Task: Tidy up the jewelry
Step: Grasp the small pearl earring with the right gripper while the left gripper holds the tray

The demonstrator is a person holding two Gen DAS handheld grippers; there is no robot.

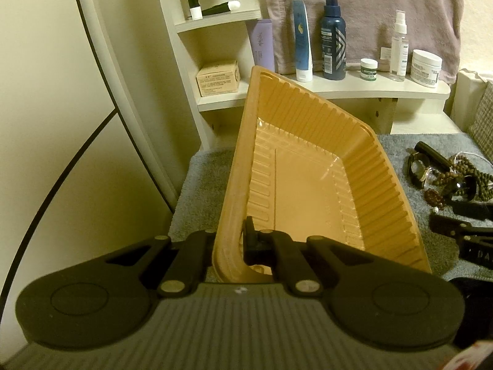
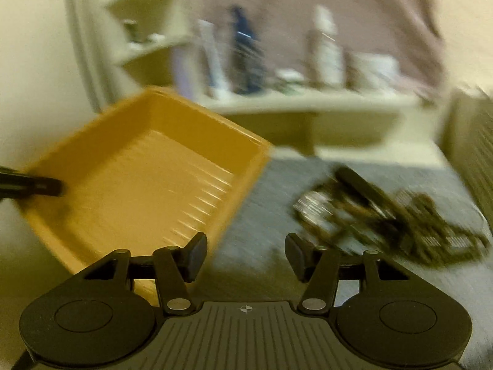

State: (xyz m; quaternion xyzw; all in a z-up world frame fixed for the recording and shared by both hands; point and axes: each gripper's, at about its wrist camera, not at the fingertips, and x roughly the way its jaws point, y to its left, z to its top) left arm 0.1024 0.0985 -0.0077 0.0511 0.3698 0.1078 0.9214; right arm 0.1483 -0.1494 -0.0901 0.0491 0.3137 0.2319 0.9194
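An empty orange plastic tray (image 1: pixel 311 185) is tilted up over the grey mat. My left gripper (image 1: pixel 229 240) is shut on the tray's near left rim. The tray also shows in the blurred right wrist view (image 2: pixel 138 178), with the left gripper's finger (image 2: pixel 37 186) on its left edge. A heap of jewelry (image 1: pixel 446 178), with a watch and brown bead strings, lies on the mat right of the tray. It also shows in the right wrist view (image 2: pixel 385 215). My right gripper (image 2: pixel 245 257) is open and empty above the mat, between tray and jewelry.
A cream shelf (image 1: pixel 354 88) at the back holds bottles, tubes and jars before a hanging towel (image 1: pixel 369 9). A small cardboard box (image 1: pixel 218 77) sits on a lower shelf. A white wall panel with a black cable (image 1: pixel 61 160) stands at the left.
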